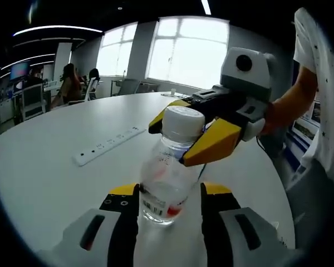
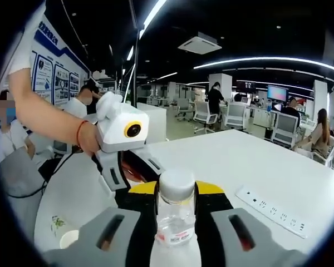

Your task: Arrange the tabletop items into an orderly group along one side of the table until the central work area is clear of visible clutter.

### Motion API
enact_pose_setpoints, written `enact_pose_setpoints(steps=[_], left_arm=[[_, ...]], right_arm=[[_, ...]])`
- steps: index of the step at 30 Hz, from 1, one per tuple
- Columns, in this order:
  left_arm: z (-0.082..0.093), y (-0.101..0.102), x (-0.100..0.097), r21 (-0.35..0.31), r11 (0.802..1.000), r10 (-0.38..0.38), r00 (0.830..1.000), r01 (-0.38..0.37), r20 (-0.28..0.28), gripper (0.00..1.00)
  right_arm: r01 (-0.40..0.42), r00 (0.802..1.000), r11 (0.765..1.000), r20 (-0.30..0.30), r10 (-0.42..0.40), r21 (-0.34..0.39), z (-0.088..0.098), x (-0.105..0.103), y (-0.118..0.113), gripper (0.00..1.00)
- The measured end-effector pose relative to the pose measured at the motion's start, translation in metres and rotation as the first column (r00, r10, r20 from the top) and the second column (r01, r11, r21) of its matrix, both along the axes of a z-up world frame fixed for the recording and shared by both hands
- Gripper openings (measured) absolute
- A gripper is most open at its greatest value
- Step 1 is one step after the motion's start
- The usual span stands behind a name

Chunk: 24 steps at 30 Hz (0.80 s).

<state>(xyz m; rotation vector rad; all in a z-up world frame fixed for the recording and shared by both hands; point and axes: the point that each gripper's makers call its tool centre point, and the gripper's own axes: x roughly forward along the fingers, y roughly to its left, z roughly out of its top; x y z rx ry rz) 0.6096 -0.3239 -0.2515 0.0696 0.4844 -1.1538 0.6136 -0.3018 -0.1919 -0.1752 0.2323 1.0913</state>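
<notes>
I am holding the clear water bottle (image 1: 168,167) upright on the white table (image 1: 55,172), and both claws are meeting on it. My left gripper (image 1: 170,203) is bracketing the lower body around the label, jaws close against the sides, so I judge it is gripping there to steady the base. My right gripper (image 2: 175,203) is closing on the neck just under the white cap (image 2: 176,184); in the left gripper view its yellow jaws are clamping that same spot. I judge the two-point hold is keeping the bottle from tipping before I carry it aside. A white power strip (image 1: 108,144) is lying near the table's middle, apart from the bottle, awaiting tidying.
</notes>
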Motion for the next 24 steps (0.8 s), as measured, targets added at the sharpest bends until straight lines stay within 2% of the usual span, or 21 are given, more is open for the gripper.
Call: enact_pose_setpoints(steps=[14, 21, 24], left_arm=[[0.000, 0.010, -0.005, 0.010, 0.999, 0.032, 0.999, -0.032, -0.029, 0.56], [0.001, 0.016, -0.013, 0.016, 0.998, 0.057, 0.997, -0.056, -0.047, 0.60], [0.001, 0.019, -0.015, 0.020, 0.998, 0.066, 0.996, -0.065, -0.058, 0.63]], right_arm=[[0.019, 1.000, 1.000, -0.022, -0.018, 0.013, 0.005, -0.002, -0.003, 0.39], [0.034, 0.998, 0.999, -0.054, -0.033, 0.014, 0.005, -0.005, -0.010, 0.47], [0.043, 0.996, 0.999, -0.077, -0.042, 0.011, 0.003, -0.007, -0.013, 0.53]])
